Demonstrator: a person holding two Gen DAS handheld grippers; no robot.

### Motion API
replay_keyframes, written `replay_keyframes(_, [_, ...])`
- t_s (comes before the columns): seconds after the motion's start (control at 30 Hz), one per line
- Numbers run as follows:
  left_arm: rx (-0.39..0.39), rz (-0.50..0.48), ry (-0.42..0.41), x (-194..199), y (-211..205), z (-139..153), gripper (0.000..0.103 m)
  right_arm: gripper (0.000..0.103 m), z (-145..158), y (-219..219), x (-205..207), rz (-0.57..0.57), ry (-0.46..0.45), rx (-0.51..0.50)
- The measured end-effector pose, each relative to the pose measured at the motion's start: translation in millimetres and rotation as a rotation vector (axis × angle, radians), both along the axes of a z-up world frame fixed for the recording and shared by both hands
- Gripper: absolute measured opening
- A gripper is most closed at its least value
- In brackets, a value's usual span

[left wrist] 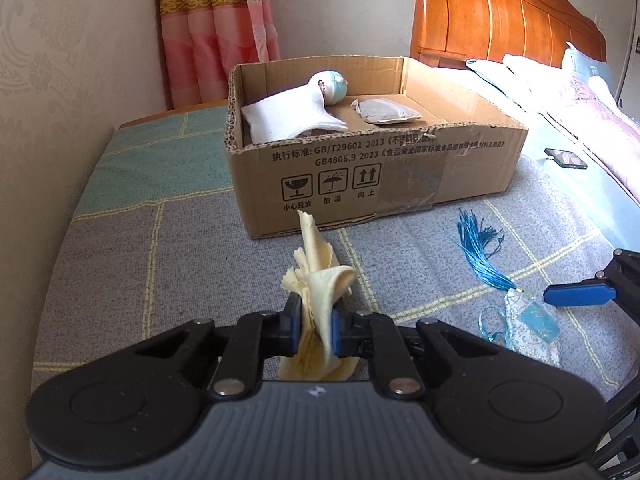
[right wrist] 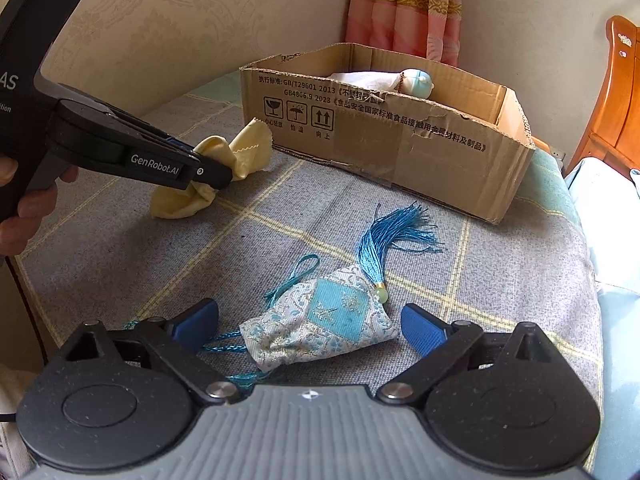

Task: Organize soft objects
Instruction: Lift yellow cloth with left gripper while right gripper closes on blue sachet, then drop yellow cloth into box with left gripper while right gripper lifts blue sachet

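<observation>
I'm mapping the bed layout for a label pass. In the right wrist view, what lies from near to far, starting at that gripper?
right gripper, jaws open → embroidered sachet → blue tassel → cardboard box → pink curtain.

Box (left wrist: 400, 168) side, print legible: "执行标准: GB/T29601 2013" and "GB4806.9 2023", followed by "食品安全国家标准食品接触用…材料及制品". Below it, three handling signs: glass "小心轻放", umbrella "怕湿", up-arrows "向上". My left tool (right wrist: 224, 178) reads "GenRobot.AI" on its arm; the body shows only partial letters "AS".
</observation>
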State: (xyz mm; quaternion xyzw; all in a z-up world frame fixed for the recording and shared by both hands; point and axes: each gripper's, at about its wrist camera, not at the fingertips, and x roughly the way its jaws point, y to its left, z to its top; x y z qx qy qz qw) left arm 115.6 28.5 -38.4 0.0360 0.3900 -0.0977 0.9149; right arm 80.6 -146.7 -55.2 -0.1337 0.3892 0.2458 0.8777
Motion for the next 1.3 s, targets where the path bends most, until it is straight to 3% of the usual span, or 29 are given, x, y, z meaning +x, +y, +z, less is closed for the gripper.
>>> replay_keyframes(0.37, [0.017,-0.052,-0.001,-3,-2,7,0.012,0.078,1,-7,2,-0.011,0.007,0.012])
replay_keyframes(0.47, [0.022,-0.082,-0.001,-5,-3,10,0.012,0.067,3,-9,1,-0.013,0.007,0.013])
replay_keyframes(0.53, [0.018,-0.104,0.005,-7,-4,14,0.012,0.053,5,-10,0,-0.013,0.008,0.013])
replay_keyframes(1.03, [0.016,-0.155,-0.068,-15,-12,55,0.013,0.052,39,-22,-12,0.011,-0.092,-0.005])
replay_keyframes(1.3, [0.03,-0.2,-0.154,7,-26,94,0.013,0.052,69,-31,-4,0.043,-0.179,-0.019])
